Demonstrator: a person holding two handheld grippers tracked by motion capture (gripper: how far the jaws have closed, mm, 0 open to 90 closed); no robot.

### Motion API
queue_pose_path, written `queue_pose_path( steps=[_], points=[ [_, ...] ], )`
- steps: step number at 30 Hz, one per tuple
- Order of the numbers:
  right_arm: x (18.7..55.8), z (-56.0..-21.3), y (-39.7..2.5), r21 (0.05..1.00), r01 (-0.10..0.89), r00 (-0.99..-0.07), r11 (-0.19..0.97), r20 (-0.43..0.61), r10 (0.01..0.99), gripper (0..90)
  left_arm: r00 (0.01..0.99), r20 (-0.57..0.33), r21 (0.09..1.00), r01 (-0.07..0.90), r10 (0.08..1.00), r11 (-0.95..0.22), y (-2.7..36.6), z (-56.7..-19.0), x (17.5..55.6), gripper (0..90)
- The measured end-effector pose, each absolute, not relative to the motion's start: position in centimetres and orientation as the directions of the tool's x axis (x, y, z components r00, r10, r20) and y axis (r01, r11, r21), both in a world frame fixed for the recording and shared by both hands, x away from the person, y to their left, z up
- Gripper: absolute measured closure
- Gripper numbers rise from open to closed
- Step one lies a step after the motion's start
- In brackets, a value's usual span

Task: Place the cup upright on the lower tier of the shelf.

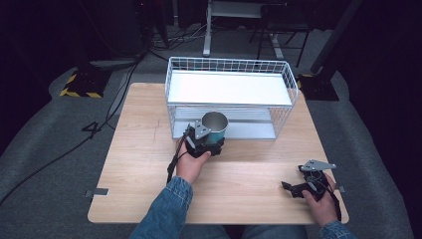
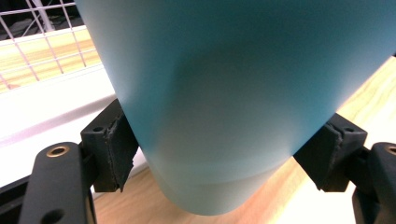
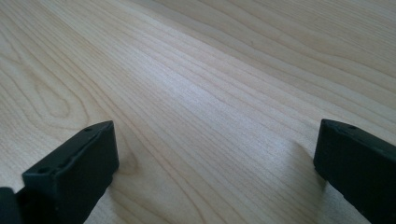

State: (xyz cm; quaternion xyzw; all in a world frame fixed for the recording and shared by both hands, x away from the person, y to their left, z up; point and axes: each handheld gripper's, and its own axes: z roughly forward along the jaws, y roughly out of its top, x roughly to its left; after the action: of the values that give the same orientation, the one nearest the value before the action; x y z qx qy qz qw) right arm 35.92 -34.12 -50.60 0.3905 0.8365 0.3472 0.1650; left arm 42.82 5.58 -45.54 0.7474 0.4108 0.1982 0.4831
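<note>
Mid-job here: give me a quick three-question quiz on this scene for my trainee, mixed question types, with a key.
1. True or false: the left gripper has its jaws closed on the blue cup.
2. Where is the cup? A) on the rack's top shelf B) in front of the wire rack C) at the table's right edge
3. Fill in: the right gripper hangs over bare wooden table with its jaws ____.

Key: 1 true; 2 B; 3 open.

Teal cup (image 1: 215,130), white wire rack (image 1: 229,89), pale wood-grain table (image 1: 144,149), black claws.
</note>
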Motion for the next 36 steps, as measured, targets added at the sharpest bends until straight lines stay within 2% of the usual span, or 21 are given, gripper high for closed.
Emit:
queue_pose_path(
  steps=[12,18,22,36],
  points=[
    [35.9,-50.6,-34.1,0.710,0.539,-0.641,0.454,-0.005,0.768,0.0,0.554,-0.059,0.899,0.391,0.830,-0.198,3.4,-46.1,45.4,22.9],
    [35.9,-50.6,-34.1,0.710,0.539,-0.640,0.454,-0.005,0.768,0.0,0.533,-0.070,0.916,0.370,0.843,-0.157,3.0,-46.5,46.6,22.9],
    [35.9,-50.6,-34.1,0.710,0.539,-0.640,0.454,-0.005,0.768,0.0,0.518,-0.106,0.913,0.390,0.849,-0.124,2.8,-47.0,47.3,22.9],
    [35.9,-50.6,-34.1,0.710,0.539,-0.640,0.454,-0.005,0.768,0.0,0.502,-0.111,0.902,0.413,0.858,-0.125,1.8,-48.0,49.7,22.9]
  ],
)
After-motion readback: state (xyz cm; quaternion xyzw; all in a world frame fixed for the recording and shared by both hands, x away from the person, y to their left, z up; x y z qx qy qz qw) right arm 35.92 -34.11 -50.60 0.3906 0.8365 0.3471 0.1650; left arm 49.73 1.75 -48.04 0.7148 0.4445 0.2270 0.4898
